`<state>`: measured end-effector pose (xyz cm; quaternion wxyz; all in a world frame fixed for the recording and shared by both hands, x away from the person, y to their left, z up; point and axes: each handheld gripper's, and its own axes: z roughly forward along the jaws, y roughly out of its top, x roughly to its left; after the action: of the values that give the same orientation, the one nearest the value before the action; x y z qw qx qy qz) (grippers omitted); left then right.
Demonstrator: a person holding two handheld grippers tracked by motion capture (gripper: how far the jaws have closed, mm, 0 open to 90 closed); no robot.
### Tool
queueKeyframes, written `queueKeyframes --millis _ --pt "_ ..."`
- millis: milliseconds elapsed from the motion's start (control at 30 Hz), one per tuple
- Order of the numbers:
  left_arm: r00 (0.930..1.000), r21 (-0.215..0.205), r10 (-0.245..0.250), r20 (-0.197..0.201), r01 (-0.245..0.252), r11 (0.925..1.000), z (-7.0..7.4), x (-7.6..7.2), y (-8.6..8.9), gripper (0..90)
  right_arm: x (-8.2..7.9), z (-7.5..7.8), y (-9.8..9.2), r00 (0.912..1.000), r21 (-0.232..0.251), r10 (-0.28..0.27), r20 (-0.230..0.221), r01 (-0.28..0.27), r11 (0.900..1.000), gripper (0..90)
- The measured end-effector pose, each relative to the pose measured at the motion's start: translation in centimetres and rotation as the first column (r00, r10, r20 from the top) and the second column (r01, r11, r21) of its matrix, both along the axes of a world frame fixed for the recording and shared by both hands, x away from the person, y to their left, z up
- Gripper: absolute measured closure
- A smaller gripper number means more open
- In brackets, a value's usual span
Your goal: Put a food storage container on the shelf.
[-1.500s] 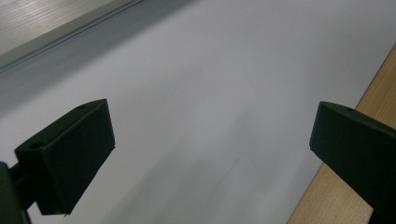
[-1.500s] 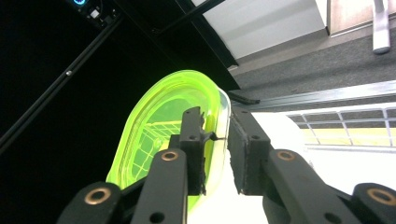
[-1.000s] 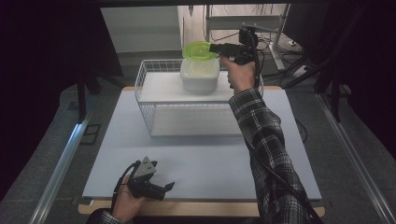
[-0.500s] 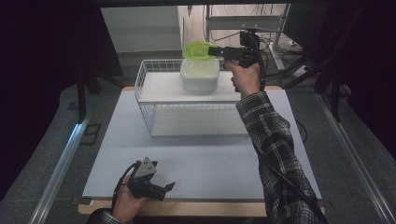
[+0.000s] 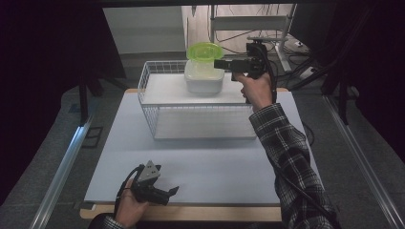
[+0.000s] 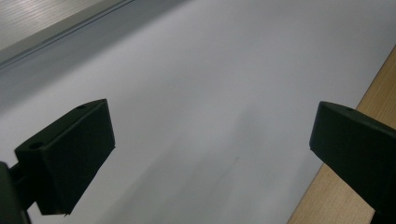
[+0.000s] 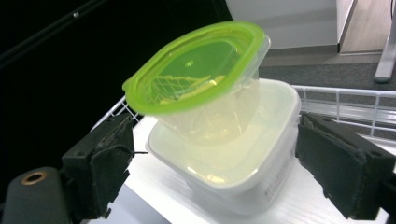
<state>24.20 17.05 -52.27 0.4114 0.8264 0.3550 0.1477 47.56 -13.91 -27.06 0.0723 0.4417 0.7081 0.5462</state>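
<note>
In the wire basket [image 5: 196, 119] on the table [image 5: 215, 167], a green-lidded tub [image 7: 205, 93] sits tilted inside a white tub [image 7: 233, 163], just before the spread right tool [image 5: 220, 63], its jaws just opened; the left tool [image 5: 167, 193] gapes empty.

Green-lidded container [image 7: 201, 88] — clear glossy plastic, lid smooth bright green; white tub [image 7: 233, 163] under it is milky translucent plastic with a soft sheen; basket [image 5: 157, 90] is thin white-coated wire. Table sheet [image 5: 215, 162] matt pale grey, smooth — bare wood edge [image 6: 355, 186]; right gripper [image 7: 215, 172] pads look rough matt black.
</note>
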Motion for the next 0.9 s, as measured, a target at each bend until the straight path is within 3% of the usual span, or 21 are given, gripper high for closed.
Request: queueKeyframes --millis 267,500,600,767,900 --pt "1.0 -0.006 0.0 0.002 0.0 1.0 0.0 0.0 0.1 0.0 -1.5 -1.0 -0.7 0.9993 -0.06 0.023 0.03 -0.021 0.998 8.5" --pt "1.0 -0.005 -0.002 0.005 0.002 1.0 0.0 0.0 0.0 0.0 -4.3 -3.3 -1.3 0.9947 -0.133 0.079 0.067 -0.069 0.989 6.6" --pt "1.0 -0.001 -0.002 0.007 0.002 1.0 0.0 0.0 0.0 0.0 -6.1 -5.1 -1.6 0.9911 -0.163 0.107 0.079 -0.093 0.982 5.9" --pt "1.0 0.004 -0.003 0.008 0.003 1.0 0.0 0.0 0.0 0.0 -9.9 -10.1 -2.7 0.987 -0.237 0.148 0.062 -0.13 0.963 3.7" --pt "1.0 0.009 -0.005 0.007 0.005 0.9999 0.0 0.0 -0.1 0.0 -11.9 -13.8 -3.7 0.9864 -0.288 0.159 0.04 -0.141 0.947 3.3"
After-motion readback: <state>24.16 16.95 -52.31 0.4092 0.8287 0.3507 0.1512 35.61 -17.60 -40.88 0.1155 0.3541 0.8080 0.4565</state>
